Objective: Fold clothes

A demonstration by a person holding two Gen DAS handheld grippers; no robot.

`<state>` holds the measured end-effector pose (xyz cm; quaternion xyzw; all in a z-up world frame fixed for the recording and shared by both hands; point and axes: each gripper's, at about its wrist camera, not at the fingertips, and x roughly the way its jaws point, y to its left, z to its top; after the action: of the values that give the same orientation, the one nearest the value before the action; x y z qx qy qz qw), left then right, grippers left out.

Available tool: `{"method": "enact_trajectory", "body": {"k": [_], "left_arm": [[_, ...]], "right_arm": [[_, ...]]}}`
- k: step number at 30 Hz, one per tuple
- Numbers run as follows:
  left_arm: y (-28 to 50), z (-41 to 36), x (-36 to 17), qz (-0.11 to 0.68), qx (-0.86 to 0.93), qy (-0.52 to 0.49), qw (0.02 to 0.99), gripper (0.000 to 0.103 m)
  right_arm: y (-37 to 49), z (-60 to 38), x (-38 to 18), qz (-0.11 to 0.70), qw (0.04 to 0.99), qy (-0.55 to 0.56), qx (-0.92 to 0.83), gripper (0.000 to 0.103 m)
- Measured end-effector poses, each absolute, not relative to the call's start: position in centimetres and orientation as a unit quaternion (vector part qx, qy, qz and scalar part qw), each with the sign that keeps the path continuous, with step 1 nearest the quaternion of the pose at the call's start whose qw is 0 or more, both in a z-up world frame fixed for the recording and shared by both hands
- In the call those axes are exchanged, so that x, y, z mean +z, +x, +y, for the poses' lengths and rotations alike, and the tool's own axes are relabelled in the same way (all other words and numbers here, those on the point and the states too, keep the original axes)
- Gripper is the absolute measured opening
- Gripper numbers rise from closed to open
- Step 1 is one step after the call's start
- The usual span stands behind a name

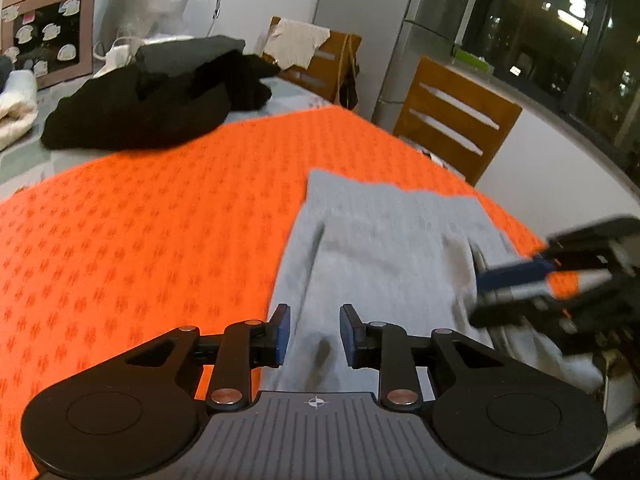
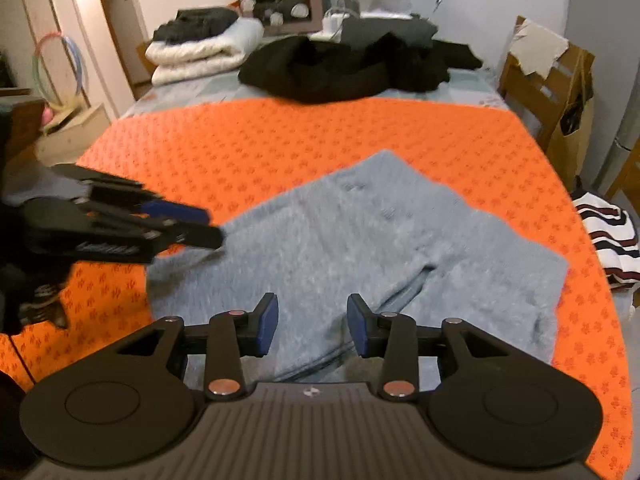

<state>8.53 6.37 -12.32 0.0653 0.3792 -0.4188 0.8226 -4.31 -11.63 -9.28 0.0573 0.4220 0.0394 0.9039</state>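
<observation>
A grey knit garment (image 1: 384,240) lies partly folded on the orange mat (image 1: 140,220), its layers overlapping. My left gripper (image 1: 315,332) hovers open over its near left edge, with nothing held between the blue pads (image 1: 283,330). The right gripper (image 1: 504,292) reaches in from the right over the garment's right side. In the right wrist view the grey garment (image 2: 360,232) spreads across the mat (image 2: 260,144). My right gripper (image 2: 313,322) is open above its near edge, and the left gripper (image 2: 196,224) comes in from the left at the garment's left corner.
A heap of black clothes (image 2: 348,68) sits at the far end of the table, with a folded white blanket (image 2: 200,54) to its left. A striped garment (image 2: 608,236) hangs off the right edge. Wooden chairs (image 1: 452,120) stand beside the table.
</observation>
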Motion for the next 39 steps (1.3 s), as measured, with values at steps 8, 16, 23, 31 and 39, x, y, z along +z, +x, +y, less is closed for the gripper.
{"method": "enact_trajectory", "body": {"k": [8, 16, 23, 31, 39], "left_arm": [[12.0, 1.3, -13.2, 0.377, -0.444, 0.058, 0.811, 0.042], [11.7, -0.6, -14.4, 0.375, -0.470, 0.081, 0.795, 0.007], [11.2, 0.4, -13.6, 0.363, -0.450, 0.089, 0.811, 0.020], [9.4, 1.1, -11.1, 0.333, -0.464, 0.078, 0.817, 0.045], [6.0, 0.9, -12.9, 0.360, -0.489, 0.114, 0.787, 0.045]], "right_arm": [[-6.0, -14.2, -9.3, 0.419, 0.903, 0.099, -0.009, 0.047], [-6.8, -15.8, -10.2, 0.423, 0.898, 0.118, -0.038, 0.047], [-5.7, -15.5, -9.6, 0.410, 0.906, 0.102, -0.022, 0.047], [-3.5, -17.2, -9.7, 0.413, 0.905, 0.089, -0.053, 0.047], [-2.1, -17.0, -13.1, 0.448, 0.888, 0.083, -0.053, 0.021]]}}
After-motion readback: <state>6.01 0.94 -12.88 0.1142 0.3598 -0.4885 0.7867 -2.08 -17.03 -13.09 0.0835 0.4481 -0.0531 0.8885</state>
